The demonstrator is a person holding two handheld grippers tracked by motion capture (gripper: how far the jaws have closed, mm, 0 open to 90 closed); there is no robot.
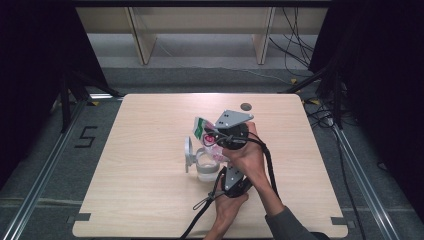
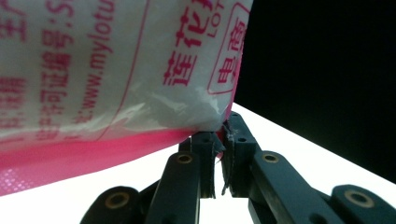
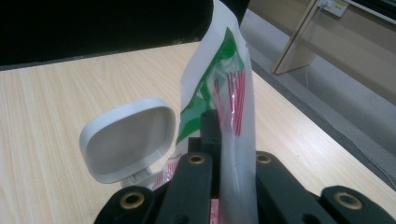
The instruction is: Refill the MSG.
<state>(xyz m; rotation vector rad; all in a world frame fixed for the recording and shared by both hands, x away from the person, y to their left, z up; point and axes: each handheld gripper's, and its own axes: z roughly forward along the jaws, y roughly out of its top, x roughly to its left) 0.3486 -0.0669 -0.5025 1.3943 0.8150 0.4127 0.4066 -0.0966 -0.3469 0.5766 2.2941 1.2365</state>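
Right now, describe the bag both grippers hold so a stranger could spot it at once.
On the wooden table, near its middle, stands a clear container with a grey flip lid open. Tilted just above it is the bag: white plastic, green patch, pink print and pink sealed edge, the only soft, printed thing there.

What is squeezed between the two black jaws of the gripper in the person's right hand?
The plastic bag, white with green and red print. In the right gripper view its edge runs down between the shut jaws of the right gripper, above the open-lidded container.
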